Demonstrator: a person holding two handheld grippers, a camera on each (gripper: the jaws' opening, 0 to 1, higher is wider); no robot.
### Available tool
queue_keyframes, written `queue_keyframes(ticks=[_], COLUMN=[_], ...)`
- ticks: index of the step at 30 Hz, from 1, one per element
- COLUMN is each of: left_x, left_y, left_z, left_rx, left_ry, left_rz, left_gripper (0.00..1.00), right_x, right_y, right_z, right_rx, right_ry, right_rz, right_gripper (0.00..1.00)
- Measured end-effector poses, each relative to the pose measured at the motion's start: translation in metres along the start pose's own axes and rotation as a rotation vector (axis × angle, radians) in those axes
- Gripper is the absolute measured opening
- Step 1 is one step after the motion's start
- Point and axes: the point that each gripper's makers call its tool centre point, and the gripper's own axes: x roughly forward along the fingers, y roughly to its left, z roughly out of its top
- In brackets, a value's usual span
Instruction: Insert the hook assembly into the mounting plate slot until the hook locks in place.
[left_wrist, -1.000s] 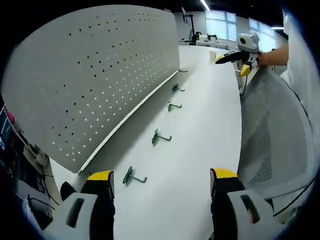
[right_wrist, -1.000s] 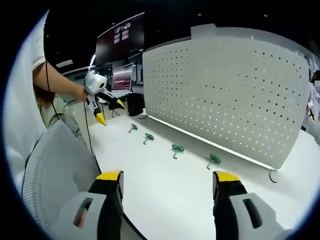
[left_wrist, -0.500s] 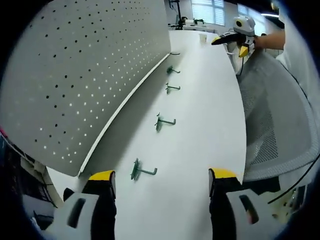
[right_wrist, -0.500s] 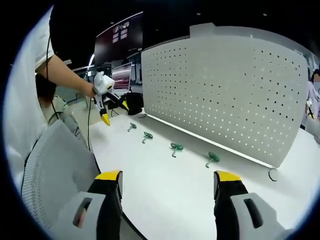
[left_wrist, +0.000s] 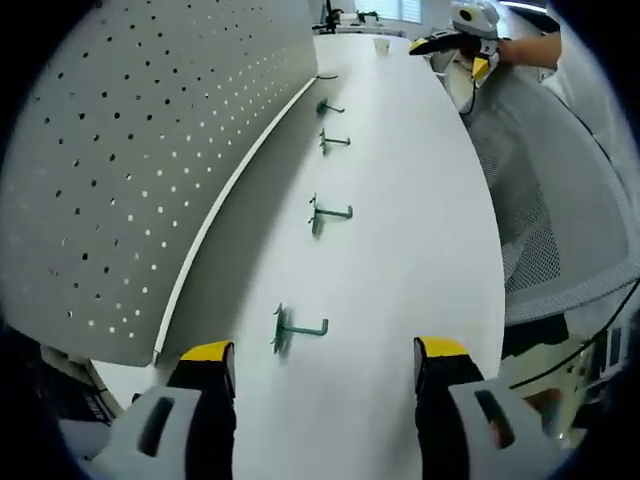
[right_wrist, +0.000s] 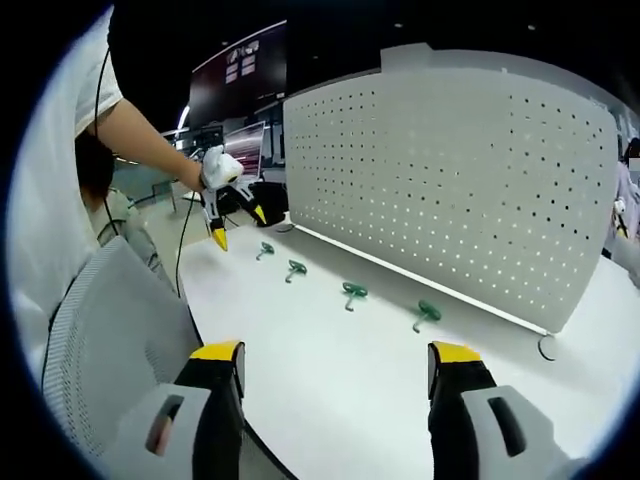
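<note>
Hovering with both pairs of jaws released and empty, my left gripper (left_wrist: 318, 365) has the nearest green hook (left_wrist: 296, 329) just ahead on the surface (left_wrist: 400, 250); looks light, stiff, small, so I'd pinch its straight shank.

right gripper (right_wrist: 333, 368) jaws stood apart, empty | four green hooks (right_wrist: 354, 293) lay on white table (right_wrist: 340, 385) | pegboard (right_wrist: 450, 190) upright behind | left gripper (right_wrist: 228, 195) hovered over far hook

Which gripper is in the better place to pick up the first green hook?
Left. The left gripper is open, with the nearest hook lying on the table just beyond its fingers. The right gripper, also open, is farther from every hook.
</note>
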Motion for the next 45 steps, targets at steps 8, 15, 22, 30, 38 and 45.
queue_keyframes(ticks=[8, 15, 22, 30, 38, 45], left_x=[0.010, 0.021, 0.030, 0.039, 0.045, 0.045], left_y=[0.010, 0.011, 0.017, 0.019, 0.018, 0.020], left_z=[-0.014, -0.021, -0.024, -0.023, -0.019, -0.020], left_rx=[-0.011, 0.011, 0.073, 0.057, 0.030, 0.041], left_ry=[0.048, 0.093, 0.138, 0.157, 0.151, 0.146], left_rz=[-0.037, -0.073, -0.086, -0.116, -0.135, -0.128], left_gripper=[0.73, 0.71, 0.66, 0.64, 0.62, 0.61], right_x=[-0.001, -0.001, -0.001, 0.000, 0.000, 0.000], right_y=[-0.001, -0.001, -0.001, -0.001, -0.004, -0.005], right_z=[-0.002, -0.003, -0.004, -0.004, -0.007, -0.008], right_rx=[0.003, 0.010, 0.015, 0.015, 0.026, 0.027], right_ry=[0.006, 0.007, 0.013, 0.018, 0.025, 0.026], right_rz=[-0.004, -0.005, -0.005, -0.007, -0.016, -0.018], right_gripper=[0.71, 0.70, 0.70, 0.69, 0.69, 0.69])
